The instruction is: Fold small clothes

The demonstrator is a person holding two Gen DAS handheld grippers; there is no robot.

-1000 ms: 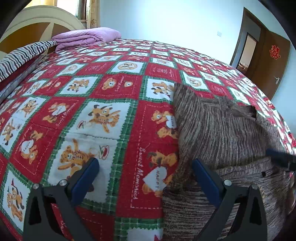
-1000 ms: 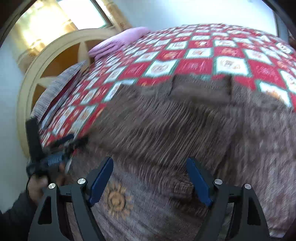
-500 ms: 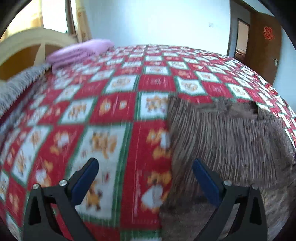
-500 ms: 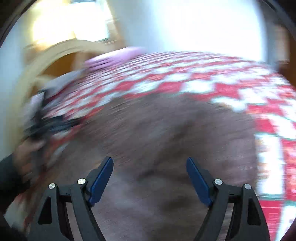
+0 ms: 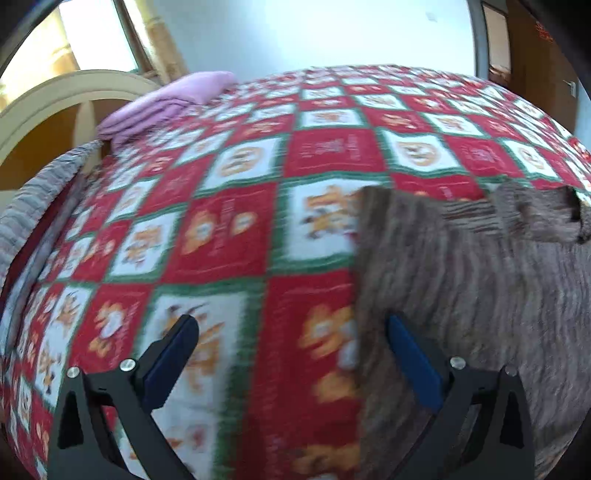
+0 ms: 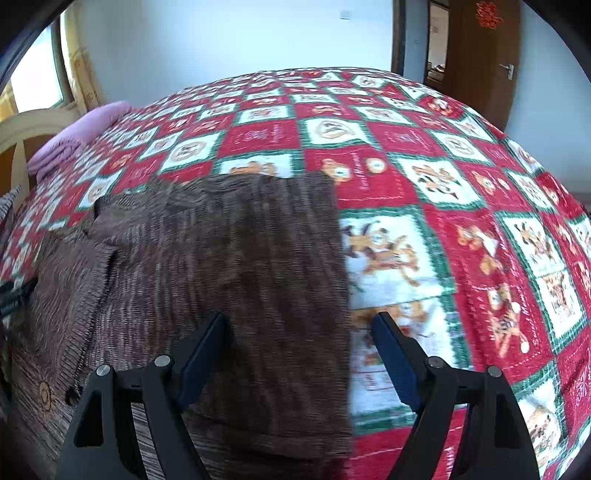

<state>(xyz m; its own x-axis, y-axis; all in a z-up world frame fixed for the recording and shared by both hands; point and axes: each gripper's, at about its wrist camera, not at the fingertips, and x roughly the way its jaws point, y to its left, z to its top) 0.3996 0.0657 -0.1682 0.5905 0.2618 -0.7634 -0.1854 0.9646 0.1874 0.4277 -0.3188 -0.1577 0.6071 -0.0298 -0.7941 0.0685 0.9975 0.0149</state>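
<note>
Lying flat on the quilt (image 6: pixel 461 229), the brown sweater (image 6: pixel 229 266) shows its sun motif (image 6: pixel 44 392) only in the right view, while both the left gripper (image 5: pixel 291 363) and right gripper (image 6: pixel 300 360) stand spread, holding nothing.

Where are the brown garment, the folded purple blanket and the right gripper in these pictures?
brown garment (image 6: pixel 240 266): right wrist view, on its top folded layer.
folded purple blanket (image 5: pixel 173 101): left wrist view, on its upper surface.
right gripper (image 6: pixel 301 354): right wrist view, midway between its open blue fingertips.

Sunlit bdrm: quilt-covered bed (image 5: pixel 325 155), wooden door (image 6: pixel 476 55), window (image 5: pixel 96 33).
</note>
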